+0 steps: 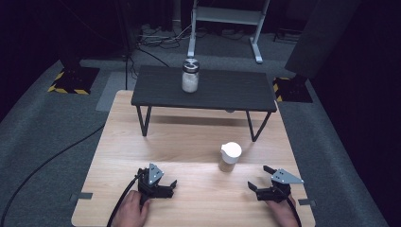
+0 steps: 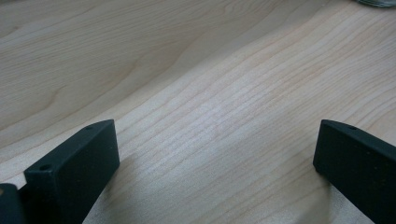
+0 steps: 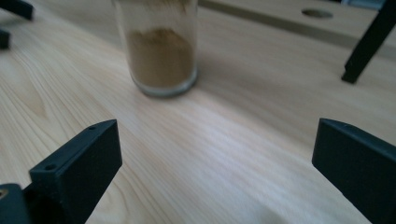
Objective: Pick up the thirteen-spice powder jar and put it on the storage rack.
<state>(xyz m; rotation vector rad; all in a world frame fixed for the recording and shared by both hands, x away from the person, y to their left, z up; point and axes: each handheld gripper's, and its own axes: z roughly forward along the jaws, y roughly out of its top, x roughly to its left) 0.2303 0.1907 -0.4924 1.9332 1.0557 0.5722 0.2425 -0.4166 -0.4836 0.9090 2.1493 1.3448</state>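
Resting on the wooden table (image 1: 118, 142), the left gripper (image 1: 163, 187) and the right gripper (image 1: 265, 182) both have jaws spread wide, holding nothing. Near the right gripper stands a white-lidded jar (image 1: 230, 156) of brown powder; a second jar (image 1: 190, 75) sits on the dark stand (image 1: 227, 90), well apart.

A low black table (image 1: 222, 92) stands on the wooden tabletop (image 1: 189, 142), well ahead of the left claw (image 1: 173, 187). A jar of white powder (image 1: 190, 75) stands upright on it, farther ahead again.
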